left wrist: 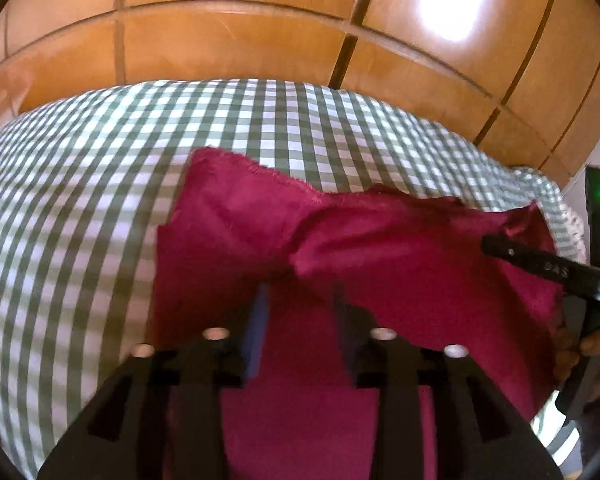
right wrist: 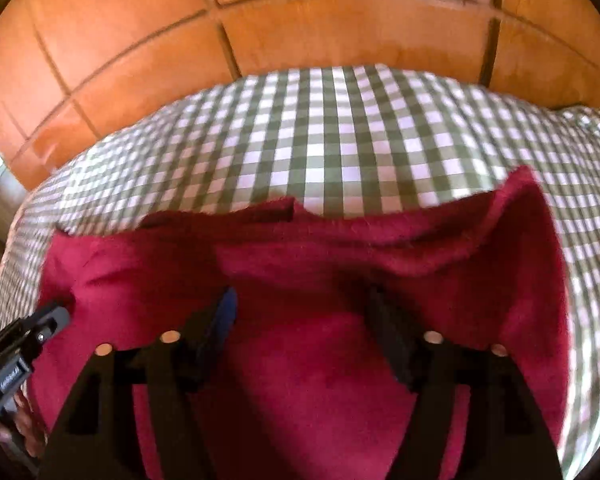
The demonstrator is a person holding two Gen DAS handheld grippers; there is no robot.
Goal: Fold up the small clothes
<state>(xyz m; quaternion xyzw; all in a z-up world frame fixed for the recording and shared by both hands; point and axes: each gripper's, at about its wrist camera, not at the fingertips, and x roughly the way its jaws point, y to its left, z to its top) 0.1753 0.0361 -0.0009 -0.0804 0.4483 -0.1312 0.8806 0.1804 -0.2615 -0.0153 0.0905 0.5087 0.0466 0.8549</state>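
A crimson cloth (left wrist: 340, 240) lies on the green-and-white checked surface (left wrist: 80, 200), its far edge rumpled and partly turned over. My left gripper (left wrist: 300, 296) hovers over its near part, fingers apart with cloth showing between them, open. The right gripper's finger (left wrist: 540, 268) reaches onto the cloth's right edge in this view. In the right wrist view the cloth (right wrist: 320, 260) fills the lower middle, its right corner raised. My right gripper (right wrist: 304, 304) is open above it, fingers wide apart. The left gripper (right wrist: 24, 344) shows at the cloth's left edge.
The checked cover (right wrist: 340, 128) spreads over a bed-like surface. Behind it stands a glossy orange wooden panelled wall (left wrist: 240, 40) with bright light glare. A hand (left wrist: 596, 352) holds the other gripper at the right edge.
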